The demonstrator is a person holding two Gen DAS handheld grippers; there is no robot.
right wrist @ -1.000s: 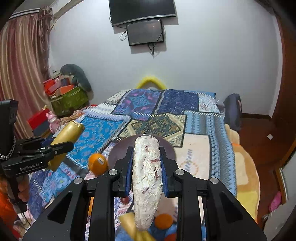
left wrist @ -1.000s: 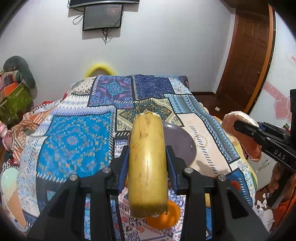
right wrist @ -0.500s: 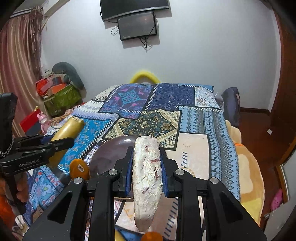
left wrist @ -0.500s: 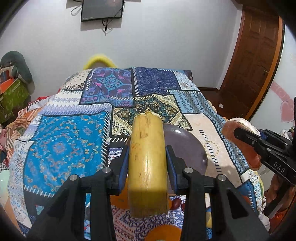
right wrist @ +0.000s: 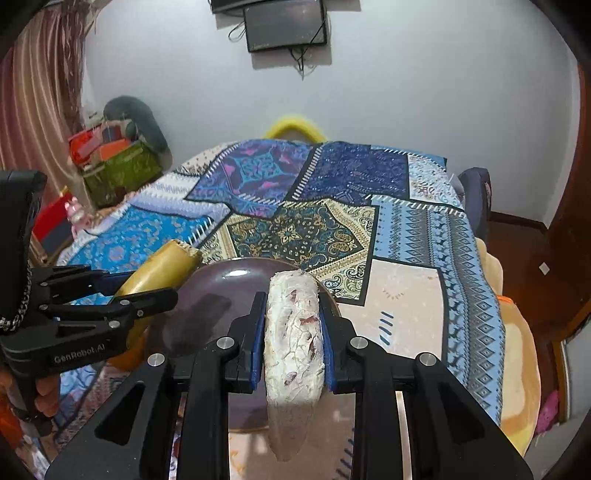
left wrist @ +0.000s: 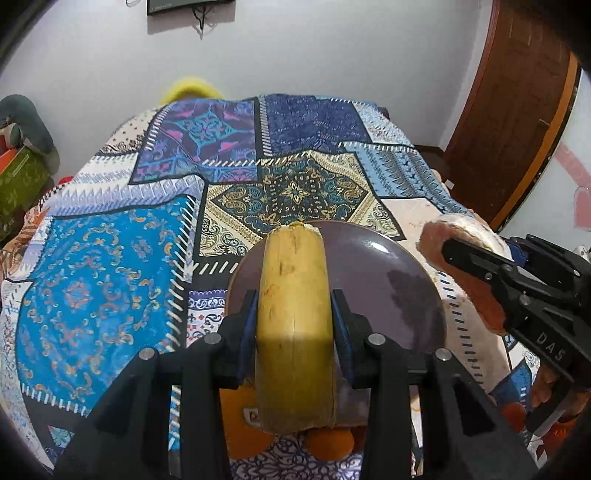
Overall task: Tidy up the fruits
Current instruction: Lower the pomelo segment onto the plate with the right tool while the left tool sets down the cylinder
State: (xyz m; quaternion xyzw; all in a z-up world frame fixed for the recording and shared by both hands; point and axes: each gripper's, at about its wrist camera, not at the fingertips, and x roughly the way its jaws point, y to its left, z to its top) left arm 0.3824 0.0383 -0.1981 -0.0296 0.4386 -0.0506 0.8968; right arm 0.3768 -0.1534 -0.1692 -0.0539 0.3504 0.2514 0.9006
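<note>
My left gripper (left wrist: 294, 325) is shut on a yellow banana piece (left wrist: 293, 317) and holds it over the near left edge of a dark purple plate (left wrist: 384, 273). My right gripper (right wrist: 292, 328) is shut on a whitish, red-flecked fruit piece (right wrist: 293, 332) over the plate's near right side (right wrist: 229, 280). Each gripper shows in the other's view: the right gripper (left wrist: 476, 258) with its pinkish fruit (left wrist: 436, 236), the left gripper (right wrist: 147, 295) with the banana (right wrist: 166, 262). Oranges (left wrist: 240, 424) lie on the bed under the left gripper, partly hidden.
The plate sits on a bed with a patchwork quilt (left wrist: 110, 258). A green box and clutter (right wrist: 122, 170) stand at the left, a wooden door (left wrist: 517, 110) at the right, and a screen (right wrist: 284, 26) hangs on the far wall.
Both grippers have moved forward and down toward the plate, which now looks larger and closer. The two grippers have come nearer each other, each still holding its fruit.
</note>
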